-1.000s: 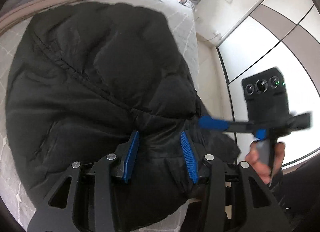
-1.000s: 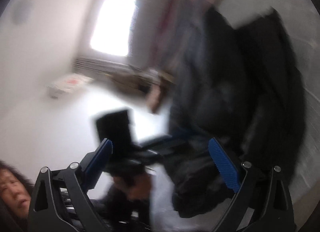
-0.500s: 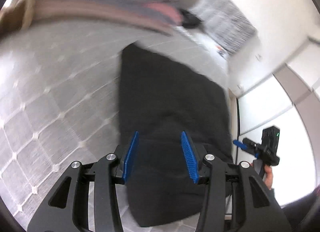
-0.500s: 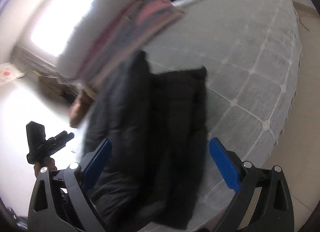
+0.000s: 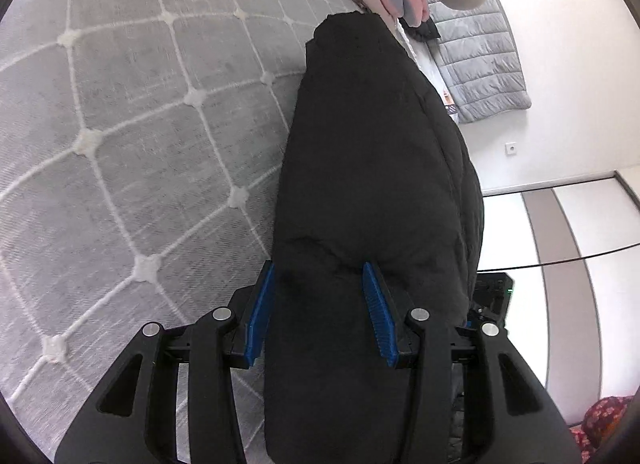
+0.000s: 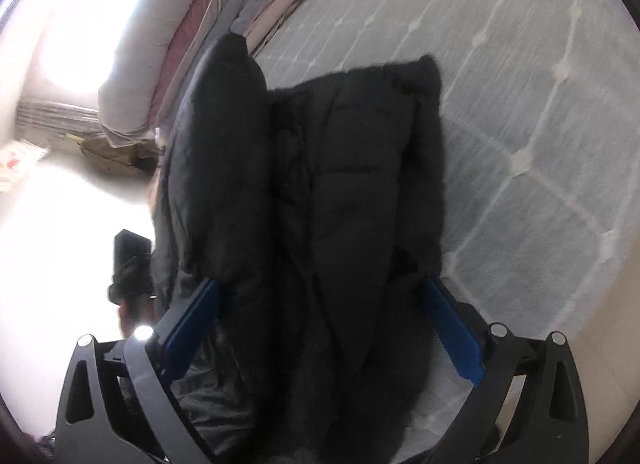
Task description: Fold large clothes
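Jaws of left gripper (image 5: 318, 304) pinch puffy black coat (image 5: 372, 168) — quilted.

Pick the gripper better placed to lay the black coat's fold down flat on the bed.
Left, probably. The left gripper has a bunched part of the coat between its pads, over the bed. The right gripper stands wide around the coat; a grip there isn't clear.
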Demonstrator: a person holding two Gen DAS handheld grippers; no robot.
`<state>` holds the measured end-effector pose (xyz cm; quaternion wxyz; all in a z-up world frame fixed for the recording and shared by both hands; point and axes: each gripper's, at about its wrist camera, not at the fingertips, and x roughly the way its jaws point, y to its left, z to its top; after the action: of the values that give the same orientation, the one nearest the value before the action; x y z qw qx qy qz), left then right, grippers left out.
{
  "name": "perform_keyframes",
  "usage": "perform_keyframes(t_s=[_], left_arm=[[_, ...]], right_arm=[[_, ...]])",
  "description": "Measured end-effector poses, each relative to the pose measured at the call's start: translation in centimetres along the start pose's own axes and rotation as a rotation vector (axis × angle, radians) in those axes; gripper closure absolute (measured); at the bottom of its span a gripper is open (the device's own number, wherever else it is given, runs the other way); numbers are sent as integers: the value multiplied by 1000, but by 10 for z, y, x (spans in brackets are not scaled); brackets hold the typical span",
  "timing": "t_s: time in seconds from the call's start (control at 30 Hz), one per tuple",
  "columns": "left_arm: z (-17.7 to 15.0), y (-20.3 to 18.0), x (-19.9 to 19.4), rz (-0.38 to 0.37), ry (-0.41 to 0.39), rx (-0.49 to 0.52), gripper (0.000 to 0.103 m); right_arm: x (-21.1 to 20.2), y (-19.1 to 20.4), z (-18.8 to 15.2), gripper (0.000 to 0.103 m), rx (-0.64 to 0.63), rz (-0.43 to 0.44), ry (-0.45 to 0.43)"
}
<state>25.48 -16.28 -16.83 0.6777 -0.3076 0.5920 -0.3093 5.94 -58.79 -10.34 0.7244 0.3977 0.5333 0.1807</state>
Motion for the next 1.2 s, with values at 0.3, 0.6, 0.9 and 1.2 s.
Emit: perform_keyframes(t_s=[0.3,0.6,0.9,1.2], left_arm=[[-1,8,-2,-51,2,-28,61],[4,-5,-16,-134,-10,-24,61],[5,23,-11,-75,5,-65,59],[2,31,-13,-296,-1,-97,83]], right_arm=[[2,-19,-8,77,42,159,-67],[3,-58,-21,86,200,371,-181],[26,-39,-8,86,182,418,-145],[25,7,2,86,72,505,-168]])
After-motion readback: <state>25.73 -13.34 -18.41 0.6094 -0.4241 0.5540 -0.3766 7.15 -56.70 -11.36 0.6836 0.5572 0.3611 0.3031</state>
